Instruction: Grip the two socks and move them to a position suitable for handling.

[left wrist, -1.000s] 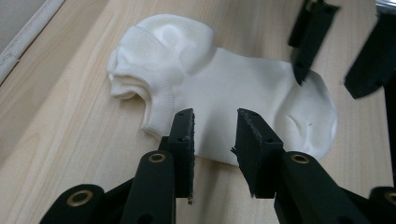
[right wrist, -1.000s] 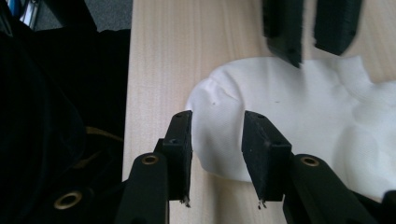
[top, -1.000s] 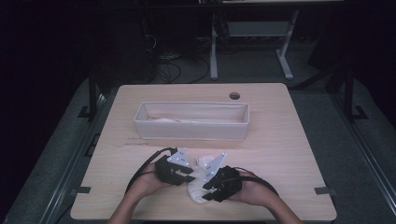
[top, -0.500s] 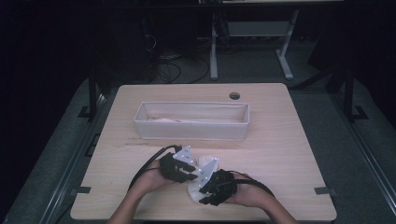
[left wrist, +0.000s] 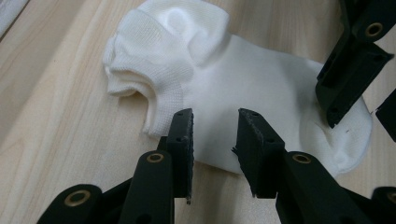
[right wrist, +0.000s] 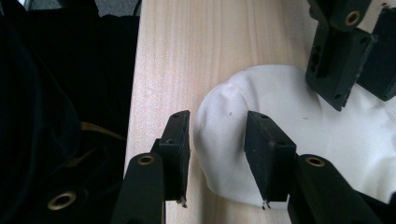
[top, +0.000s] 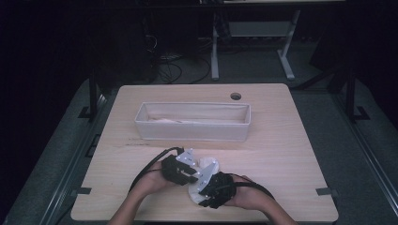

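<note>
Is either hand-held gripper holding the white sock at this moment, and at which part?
Nothing is held. Both hand-held grippers, left and right, stand open above the white sock, pads not pressing it.

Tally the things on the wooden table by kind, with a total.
White knitted sock: 1
Long white fabric bin: 1
Black two-jaw grippers, left gripper and right gripper: 2
Total: 4

Setting: lab or recording workspace, dimly lit.
Furniture: light wooden table with cable hole; metal desk legs behind.
Floor: grey carpet, loose cables.
Surround: black drapes, dark framing rails beside the table.
</note>
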{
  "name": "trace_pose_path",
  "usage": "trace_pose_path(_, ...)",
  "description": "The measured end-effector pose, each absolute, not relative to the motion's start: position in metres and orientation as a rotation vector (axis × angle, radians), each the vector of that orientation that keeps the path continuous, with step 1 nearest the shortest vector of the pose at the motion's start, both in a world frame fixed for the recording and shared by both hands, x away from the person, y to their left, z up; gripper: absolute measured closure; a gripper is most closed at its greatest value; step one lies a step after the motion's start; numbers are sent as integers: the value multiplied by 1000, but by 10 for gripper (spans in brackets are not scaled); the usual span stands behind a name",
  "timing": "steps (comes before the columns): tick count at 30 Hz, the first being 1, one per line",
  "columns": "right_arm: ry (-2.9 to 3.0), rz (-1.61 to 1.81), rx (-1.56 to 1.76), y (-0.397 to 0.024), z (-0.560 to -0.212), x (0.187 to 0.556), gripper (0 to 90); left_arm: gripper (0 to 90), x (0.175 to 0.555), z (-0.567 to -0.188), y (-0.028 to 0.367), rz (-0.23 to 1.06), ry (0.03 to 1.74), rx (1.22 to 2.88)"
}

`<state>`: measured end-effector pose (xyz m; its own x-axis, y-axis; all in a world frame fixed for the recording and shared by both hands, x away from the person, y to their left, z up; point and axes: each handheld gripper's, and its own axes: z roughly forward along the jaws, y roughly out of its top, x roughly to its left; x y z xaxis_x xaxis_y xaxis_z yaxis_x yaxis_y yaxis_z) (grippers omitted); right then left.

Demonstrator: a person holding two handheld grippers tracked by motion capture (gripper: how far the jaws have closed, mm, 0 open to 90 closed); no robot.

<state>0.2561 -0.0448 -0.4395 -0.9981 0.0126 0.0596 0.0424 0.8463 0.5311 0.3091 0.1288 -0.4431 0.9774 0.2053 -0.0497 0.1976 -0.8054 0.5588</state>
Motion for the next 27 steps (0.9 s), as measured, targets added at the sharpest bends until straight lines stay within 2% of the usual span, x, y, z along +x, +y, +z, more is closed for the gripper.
trace_pose_path(13, -2969, -847, -41, -42, -447, 257, 621, 661, 309, -446, 132, 8, 286, 2538)
trace_pose_path(27, -3004, -852, 4, -44, -449, 252, 762, 655, 303, -449, 135, -6, 291, 2531)
